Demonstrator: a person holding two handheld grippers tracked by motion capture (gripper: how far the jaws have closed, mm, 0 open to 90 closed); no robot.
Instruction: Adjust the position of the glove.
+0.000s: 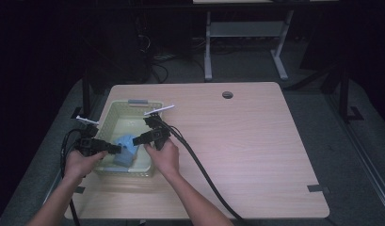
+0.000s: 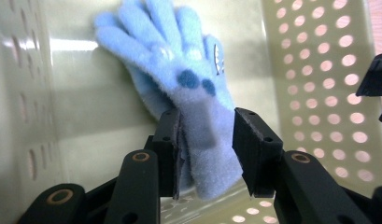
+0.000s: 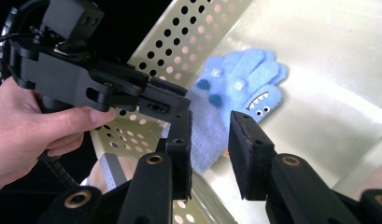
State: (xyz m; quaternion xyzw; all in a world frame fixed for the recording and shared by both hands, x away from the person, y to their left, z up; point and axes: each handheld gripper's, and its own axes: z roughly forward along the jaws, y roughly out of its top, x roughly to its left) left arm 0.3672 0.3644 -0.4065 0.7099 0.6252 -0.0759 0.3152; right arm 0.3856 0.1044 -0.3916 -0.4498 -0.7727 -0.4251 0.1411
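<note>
Lying flat on the floor of the basket (image 1: pixel 113 112) is a blue glove (image 1: pixel 126 149), fingers pointing away from the left gripper's camera, cuff toward the basket's near wall. The basket sits at the left near part of the table (image 1: pixel 237 141).

Left gripper (image 2: pixel 208 140): jaws spread to either side of the glove's cuff. The left pad lies against the fleece; the right pad stands clear of it with a visible gap. No pinch is made.

Right gripper (image 3: pixel 209 140): jaws spread, hanging above the basket's near edge. The cuff shows between them but farther off, beyond the pads; neither pad touches it.

In the high view both grippers reach into the basket from opposite sides, left hand (image 1: pixel 79 162) at its left wall, right hand (image 1: pixel 165 157) at its right.
</note>
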